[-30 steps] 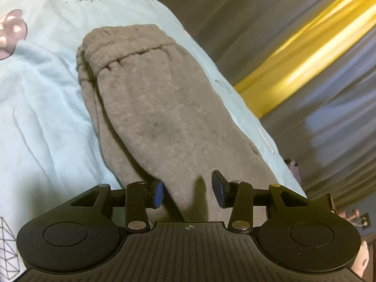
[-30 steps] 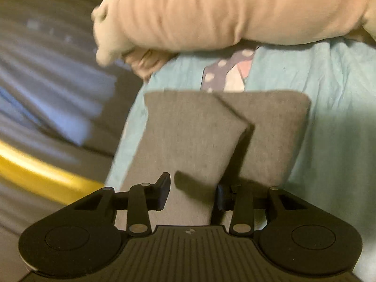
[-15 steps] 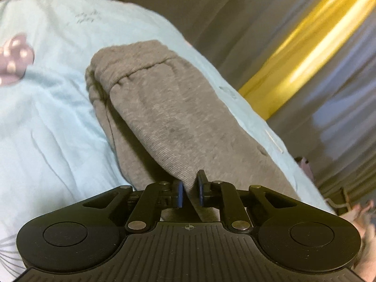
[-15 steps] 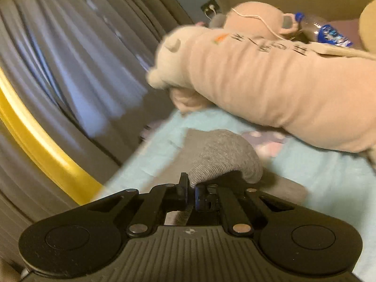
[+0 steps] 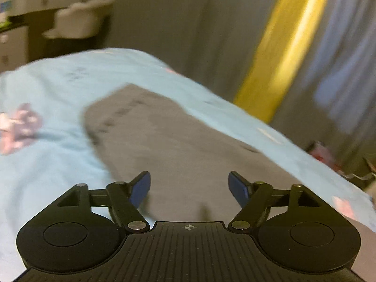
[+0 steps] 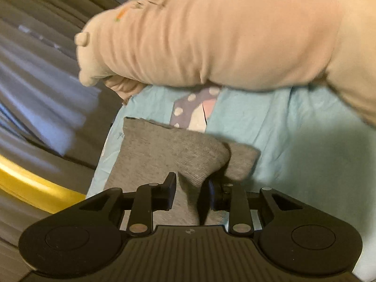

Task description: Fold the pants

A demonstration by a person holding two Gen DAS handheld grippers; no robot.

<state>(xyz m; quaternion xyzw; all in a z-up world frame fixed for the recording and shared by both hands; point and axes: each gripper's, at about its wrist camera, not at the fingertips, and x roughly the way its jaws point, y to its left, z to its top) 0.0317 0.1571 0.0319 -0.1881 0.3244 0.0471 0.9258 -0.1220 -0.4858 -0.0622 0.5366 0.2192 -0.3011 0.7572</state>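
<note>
The grey pants [image 5: 169,145] lie on a light blue bed sheet [image 5: 47,164]. In the left wrist view my left gripper [image 5: 189,185] is open, its blue pads apart just above the cloth, holding nothing. In the right wrist view the pants [image 6: 164,150] lie with their leg ends toward a pillow, and a fold of cloth bulges up between the jaws. My right gripper [image 6: 191,191] has its jaws partly apart with that fold between them.
A long beige plush pillow [image 6: 211,37] lies across the bed beyond the pants. Grey curtains [image 5: 188,23] and a yellow band [image 5: 282,47] run beside the bed edge. A white chair and desk [image 5: 77,21] stand beyond the bed's far end.
My left gripper was shut on the pants half a second ago and has opened and let go. My right gripper's jaws have parted and it has come down toward the bed.
</note>
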